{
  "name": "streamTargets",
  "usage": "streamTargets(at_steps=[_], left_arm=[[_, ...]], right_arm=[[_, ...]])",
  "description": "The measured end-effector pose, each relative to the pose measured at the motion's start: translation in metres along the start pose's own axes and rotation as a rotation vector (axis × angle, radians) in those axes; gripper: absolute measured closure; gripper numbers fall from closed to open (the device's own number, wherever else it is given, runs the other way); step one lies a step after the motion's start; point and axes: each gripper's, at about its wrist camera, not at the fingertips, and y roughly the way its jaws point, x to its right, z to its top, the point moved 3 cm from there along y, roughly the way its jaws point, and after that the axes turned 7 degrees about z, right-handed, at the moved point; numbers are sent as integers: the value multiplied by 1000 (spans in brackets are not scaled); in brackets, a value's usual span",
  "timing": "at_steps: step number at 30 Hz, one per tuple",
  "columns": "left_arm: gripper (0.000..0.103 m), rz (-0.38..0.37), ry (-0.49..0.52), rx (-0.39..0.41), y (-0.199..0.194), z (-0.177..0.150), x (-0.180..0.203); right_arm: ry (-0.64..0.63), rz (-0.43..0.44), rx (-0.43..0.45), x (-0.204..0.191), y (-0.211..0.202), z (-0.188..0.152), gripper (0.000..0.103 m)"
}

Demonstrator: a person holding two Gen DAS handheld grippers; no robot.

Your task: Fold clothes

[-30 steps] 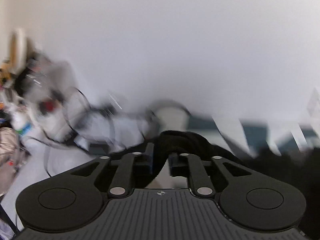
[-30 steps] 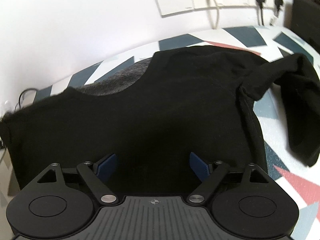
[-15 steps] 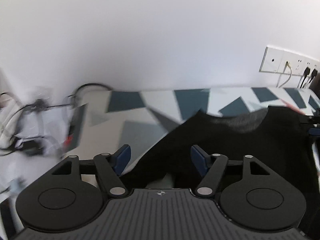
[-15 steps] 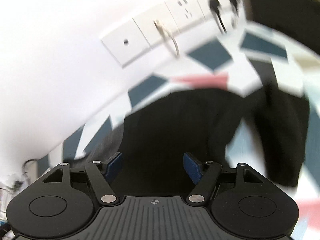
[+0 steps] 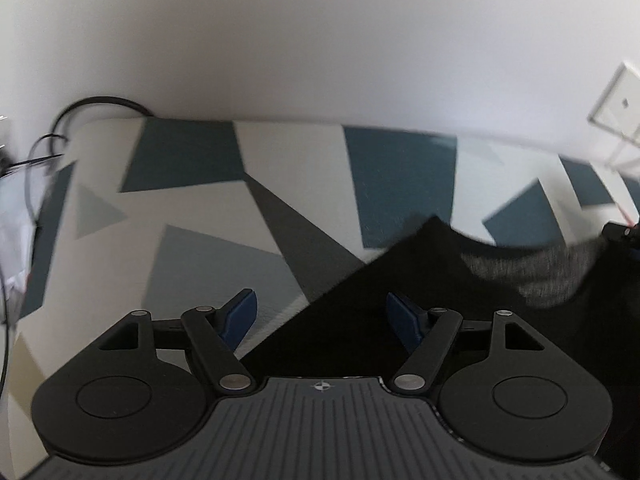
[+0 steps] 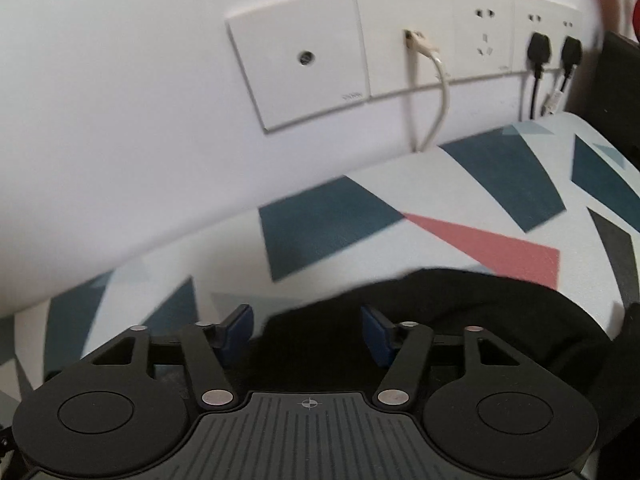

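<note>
garment [image 5: 460,300], black, lies on the patterned cloth [image 5: 208,216] at five o'clock. left gripper [image 5: 320,316] jaws have just been opening, right gripper [image 6: 308,330] jaws closing; both stand apart over its edge.

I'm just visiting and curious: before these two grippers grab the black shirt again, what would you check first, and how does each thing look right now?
1. Left gripper free to grab: ok. Its jaws have just been opening, they stand apart and the pads press on nothing.
2. Black shirt under the left gripper: ok, an edge lies between the fingers.
3. Right gripper lined up on cloth: ok. Its jaws have just been closing, dark fabric sits between them, not pinched yet.
4. Shirt lying flat: cannot tell; only parts of it show, blurred.
5. Patterned table cover beyond the shirt: ok, bare.
6. Wall cables away from the shirt: ok.
</note>
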Motion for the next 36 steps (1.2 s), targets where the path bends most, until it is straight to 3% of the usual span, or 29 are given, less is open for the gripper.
streamTargets(at_steps=[5, 9, 13, 15, 16, 17, 19, 21, 25, 28, 31, 34, 36], left_arm=[[30, -44, -1, -2, 3, -7, -6], [24, -62, 10, -6, 2, -7, -6], [26, -54, 25, 2, 2, -5, -2], [59, -42, 71, 24, -2, -9, 5], [68, -33, 106, 38, -4, -12, 9], [83, -42, 129, 43, -7, -14, 13], [89, -73, 142, 31, -10, -17, 19], [91, -104, 155, 18, -13, -20, 24], [93, -137, 217, 34, -26, -28, 34], [95, -145, 218, 76, -38, -32, 32], [96, -94, 230, 205, -56, -35, 29], [98, -40, 183, 324, -74, -27, 23], [97, -12, 143, 406, -87, -18, 17]], right_arm=[[29, 45, 11, 25, -17, -23, 74], [-1, 46, 15, 31, -29, -34, 74], [-79, 9, -4, 21, -29, -31, 74], [-135, -21, 1, 14, -30, -28, 71], [-202, -38, 22, 6, -31, -26, 69], [-287, -55, 55, -3, -32, -24, 64], [-365, -45, 47, -16, -25, -19, 64], [-313, -7, 8, -16, -16, -11, 70], [-250, 23, -66, -13, -1, -3, 72], [-230, 33, -75, -3, -1, -8, 89], [-141, 68, -49, 12, -7, -10, 98], [-22, 159, 50, 22, -26, 0, 100], [36, 246, 205, 23, -52, 10, 100]])
